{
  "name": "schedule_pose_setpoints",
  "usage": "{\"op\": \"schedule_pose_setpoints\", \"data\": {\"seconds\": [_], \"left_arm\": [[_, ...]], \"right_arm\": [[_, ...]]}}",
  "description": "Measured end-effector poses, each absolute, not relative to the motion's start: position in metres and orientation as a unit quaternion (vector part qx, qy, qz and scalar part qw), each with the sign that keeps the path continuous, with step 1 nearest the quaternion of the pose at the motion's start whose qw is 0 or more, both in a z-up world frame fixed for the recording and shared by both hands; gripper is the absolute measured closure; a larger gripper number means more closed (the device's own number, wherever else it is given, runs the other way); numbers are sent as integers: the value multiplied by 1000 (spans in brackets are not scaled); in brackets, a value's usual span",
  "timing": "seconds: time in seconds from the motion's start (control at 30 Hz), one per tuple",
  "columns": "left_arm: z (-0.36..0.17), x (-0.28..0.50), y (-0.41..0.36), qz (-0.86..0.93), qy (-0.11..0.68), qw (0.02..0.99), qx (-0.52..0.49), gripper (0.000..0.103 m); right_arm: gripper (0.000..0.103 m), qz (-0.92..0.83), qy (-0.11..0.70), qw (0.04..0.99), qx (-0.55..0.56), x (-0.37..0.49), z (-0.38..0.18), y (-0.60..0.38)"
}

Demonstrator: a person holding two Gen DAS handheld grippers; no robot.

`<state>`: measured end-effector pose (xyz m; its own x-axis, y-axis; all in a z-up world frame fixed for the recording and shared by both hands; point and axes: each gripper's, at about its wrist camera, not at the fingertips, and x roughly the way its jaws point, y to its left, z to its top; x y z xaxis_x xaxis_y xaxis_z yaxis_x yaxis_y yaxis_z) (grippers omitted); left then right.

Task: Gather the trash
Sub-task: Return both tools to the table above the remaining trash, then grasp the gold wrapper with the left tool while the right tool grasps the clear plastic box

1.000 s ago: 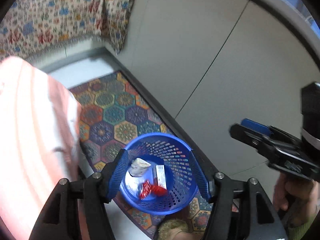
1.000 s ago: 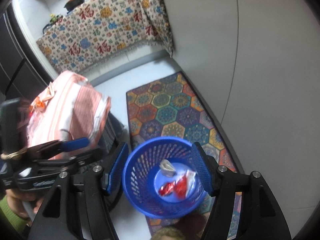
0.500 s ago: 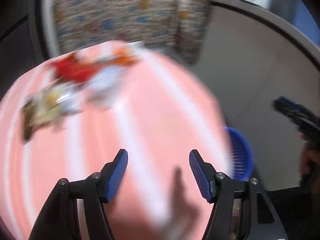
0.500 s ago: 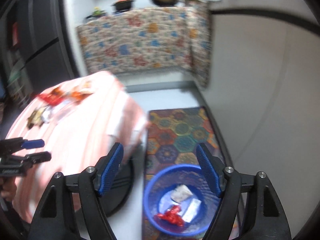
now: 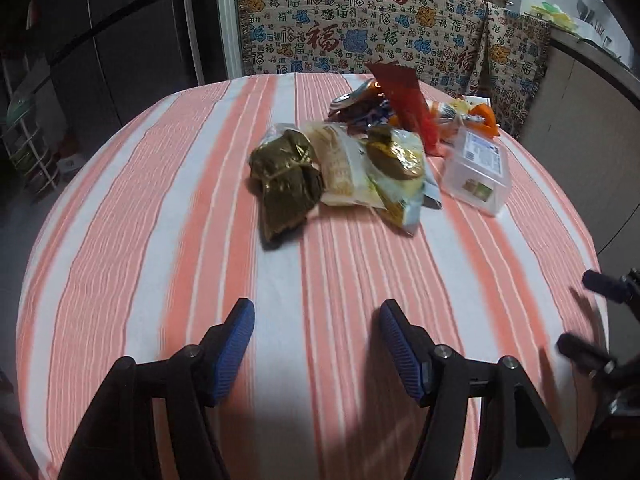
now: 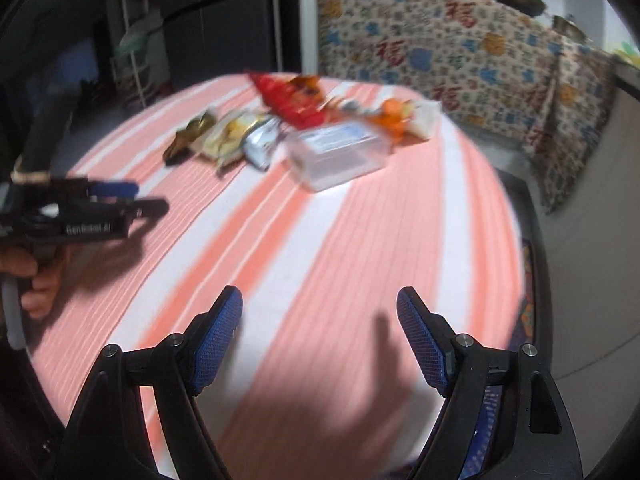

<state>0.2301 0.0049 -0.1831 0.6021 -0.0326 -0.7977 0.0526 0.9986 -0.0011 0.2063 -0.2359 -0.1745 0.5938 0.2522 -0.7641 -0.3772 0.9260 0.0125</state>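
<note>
A pile of trash lies on the far half of a round table with a pink-striped cloth (image 5: pixel 168 208): a green-brown leaf-wrapped bundle (image 5: pixel 286 178), pale snack wrappers (image 5: pixel 360 172), a red packet (image 5: pixel 404 100), a clear plastic box (image 5: pixel 478 166) and orange wrappers (image 5: pixel 478 116). My left gripper (image 5: pixel 316 324) is open and empty over the near part of the table. My right gripper (image 6: pixel 320 316) is open and empty over the table's right side; the pile (image 6: pixel 280 128) is ahead of it. The left gripper also shows in the right wrist view (image 6: pixel 132 198).
A patterned cloth (image 5: pixel 360 28) hangs over the counter behind the table. A dark fridge (image 5: pixel 120 40) stands at the back left. A patterned floor mat (image 6: pixel 530 280) lies to the right of the table, below its edge.
Both grippers swung up from over the blue basket on the floor to over the table. The basket has left both views and the trash pile is now ahead.
</note>
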Motion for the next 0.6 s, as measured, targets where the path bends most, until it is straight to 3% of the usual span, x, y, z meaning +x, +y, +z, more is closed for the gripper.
{"op": "schedule_pose_setpoints", "data": {"seconds": [0.07, 0.13, 0.33, 0.6], "left_arm": [[-186, 234, 5, -20, 441, 897, 23, 19], [-188, 238, 6, -17, 443, 896, 17, 12], [-190, 244, 12, 0, 451, 892, 14, 0], [-188, 247, 14, -11, 455, 890, 10, 0]], "right_arm": [[22, 180, 427, 883, -81, 212, -185, -223], [19, 176, 426, 883, -86, 216, -190, -215], [4, 167, 432, 883, -72, 232, -191, -210], [2, 174, 435, 881, -73, 234, -191, -207]]}}
